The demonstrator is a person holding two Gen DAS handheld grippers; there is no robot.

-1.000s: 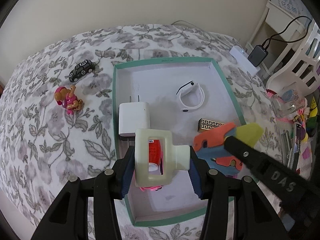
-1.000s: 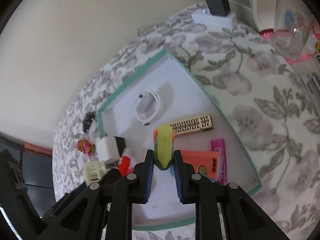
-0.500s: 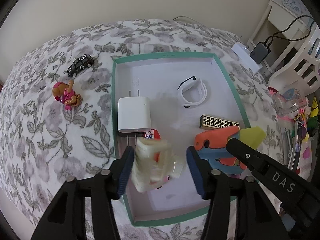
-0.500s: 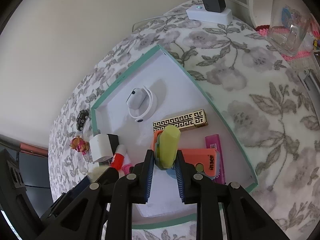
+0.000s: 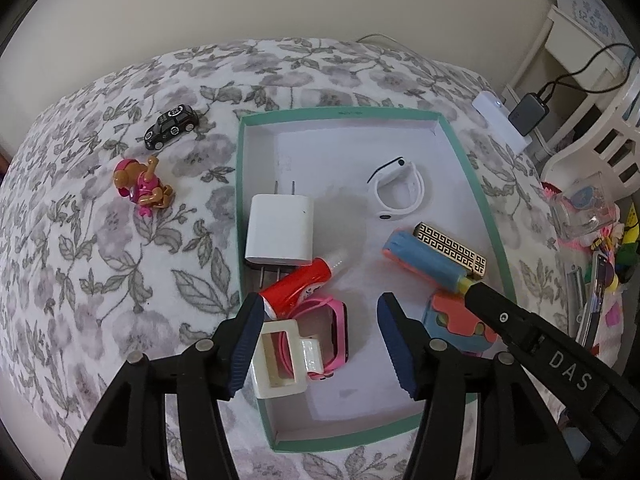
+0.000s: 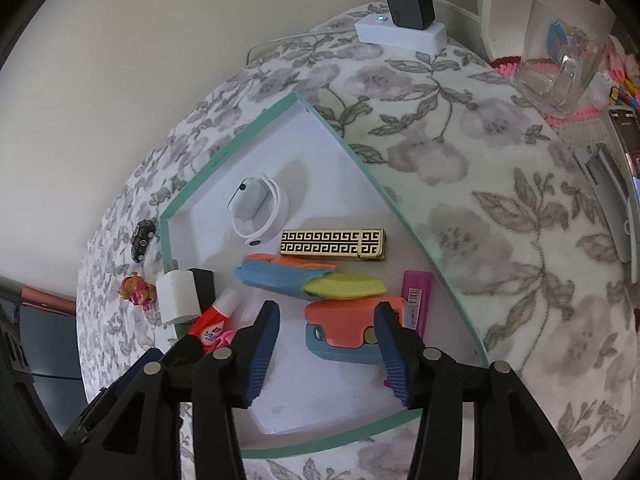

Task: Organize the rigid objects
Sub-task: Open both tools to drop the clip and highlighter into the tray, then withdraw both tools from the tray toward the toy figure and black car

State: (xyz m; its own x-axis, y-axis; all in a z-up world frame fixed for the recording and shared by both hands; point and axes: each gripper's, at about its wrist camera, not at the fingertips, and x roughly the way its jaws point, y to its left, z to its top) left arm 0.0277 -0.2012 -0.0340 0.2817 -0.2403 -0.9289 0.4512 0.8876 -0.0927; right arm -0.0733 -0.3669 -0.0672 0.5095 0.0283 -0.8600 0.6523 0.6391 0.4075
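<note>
box (image 5: 468,160): holds charger (image 5: 279,229), tube (image 5: 296,288), watches, lighter (image 6: 333,244), foam toy (image 6: 312,282)
left gripper (image 5: 318,344): parted, empty, cream clip (image 5: 280,360) lying beside one finger
right gripper (image 6: 326,356): opening, empty
left: toy car (image 5: 171,126), figure (image 5: 142,186) outside on cloth

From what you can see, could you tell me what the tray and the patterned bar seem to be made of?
Tray: probably cardboard, matte white inside with a teal edge and folded corners. Patterned bar: likely metal, with a glossy gold sheen around the black pattern.
</note>
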